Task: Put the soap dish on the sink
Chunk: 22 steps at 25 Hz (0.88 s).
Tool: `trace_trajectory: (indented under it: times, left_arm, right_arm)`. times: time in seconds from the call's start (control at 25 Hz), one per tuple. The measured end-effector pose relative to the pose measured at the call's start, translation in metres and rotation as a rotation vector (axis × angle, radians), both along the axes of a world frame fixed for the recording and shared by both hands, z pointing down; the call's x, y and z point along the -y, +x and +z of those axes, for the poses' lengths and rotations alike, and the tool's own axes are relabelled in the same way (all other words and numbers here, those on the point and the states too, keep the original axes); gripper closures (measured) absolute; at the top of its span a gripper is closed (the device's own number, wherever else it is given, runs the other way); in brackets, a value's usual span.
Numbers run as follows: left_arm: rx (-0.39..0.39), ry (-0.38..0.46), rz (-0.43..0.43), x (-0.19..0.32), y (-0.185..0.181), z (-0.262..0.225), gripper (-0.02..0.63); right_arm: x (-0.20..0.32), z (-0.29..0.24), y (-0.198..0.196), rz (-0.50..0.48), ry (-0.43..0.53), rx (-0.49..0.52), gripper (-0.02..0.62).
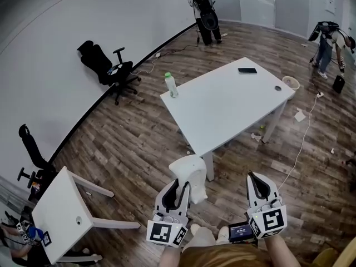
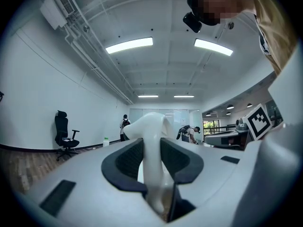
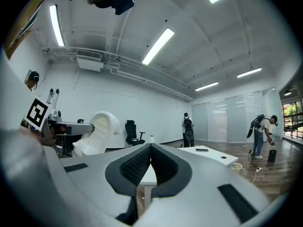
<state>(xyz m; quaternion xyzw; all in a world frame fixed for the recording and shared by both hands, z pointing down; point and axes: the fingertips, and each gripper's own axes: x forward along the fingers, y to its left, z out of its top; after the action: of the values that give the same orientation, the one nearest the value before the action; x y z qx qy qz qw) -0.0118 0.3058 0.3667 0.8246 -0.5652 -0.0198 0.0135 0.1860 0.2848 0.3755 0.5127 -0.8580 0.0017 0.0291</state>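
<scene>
The soap dish [image 1: 192, 173] is a white, curved plastic piece. My left gripper [image 1: 179, 186] is shut on it, its dark pads clamping the dish's thin edge. In the left gripper view the soap dish [image 2: 151, 135] stands upright between the two pads [image 2: 127, 159]. From the right gripper view the soap dish [image 3: 100, 128] shows at the left, carried level above the floor. My right gripper [image 1: 256, 178] is level beside it, jaws shut with tips touching and nothing between them [image 3: 150, 148]. No sink is in view.
A white table [image 1: 222, 107] stands ahead, with a green-capped bottle [image 1: 171, 85] and a phone [image 1: 247, 70] on it. A smaller white table [image 1: 58, 213] is at lower left. Black office chairs [image 1: 108, 67] line the wall. People stand at the far back [image 1: 328, 43].
</scene>
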Motion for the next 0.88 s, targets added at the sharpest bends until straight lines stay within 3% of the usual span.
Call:
trace_trajectory:
  times: [0.88]
  left_arm:
    - [-0.059, -0.009, 0.035, 0.127, -0.082, 0.008, 0.488]
  right_arm:
    - [0.128, 0.004, -0.086, 0.032, -0.039, 0.01, 0.588]
